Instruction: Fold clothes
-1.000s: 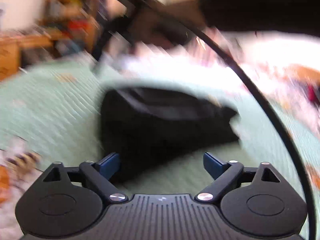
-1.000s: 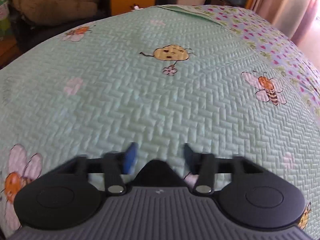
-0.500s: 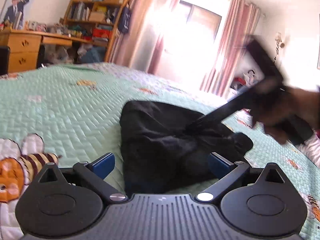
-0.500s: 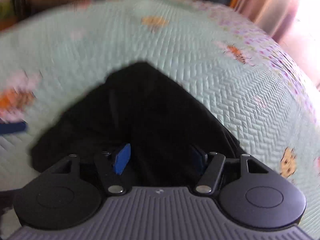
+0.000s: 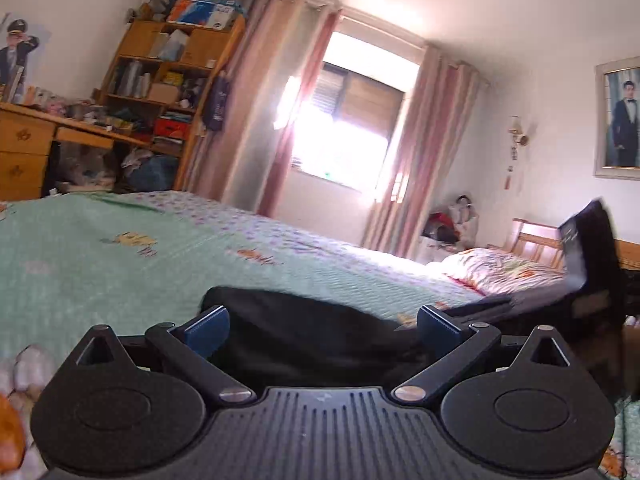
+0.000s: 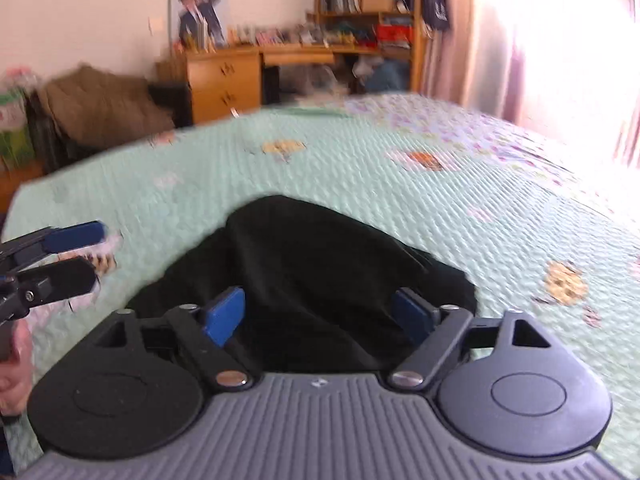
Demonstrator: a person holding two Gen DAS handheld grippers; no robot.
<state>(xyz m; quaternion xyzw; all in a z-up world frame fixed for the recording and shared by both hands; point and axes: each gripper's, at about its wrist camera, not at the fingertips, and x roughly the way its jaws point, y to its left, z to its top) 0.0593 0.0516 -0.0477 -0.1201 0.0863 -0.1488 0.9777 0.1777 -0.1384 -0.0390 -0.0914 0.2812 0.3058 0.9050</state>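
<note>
Open mint-green quilted bedspread [image 6: 360, 168] spreads wide around a crumpled black garment [image 6: 320, 264] — it lies just ahead of the right gripper [image 6: 320, 314], jaws just widened, grasping nothing; left gripper [image 5: 320, 328] likewise released.

Crumpled matt black cloth garment [image 6: 320, 264] lies on the quilted, ridged mint-green fabric bedspread [image 6: 400, 200]; yellow wooden desk [image 6: 224, 80] looks glossy.

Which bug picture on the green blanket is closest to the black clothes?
The stripy bee, just left of the black clothes in the right wrist view. The orange bug and the yellow pictures lie farther off on the blanket.
</note>
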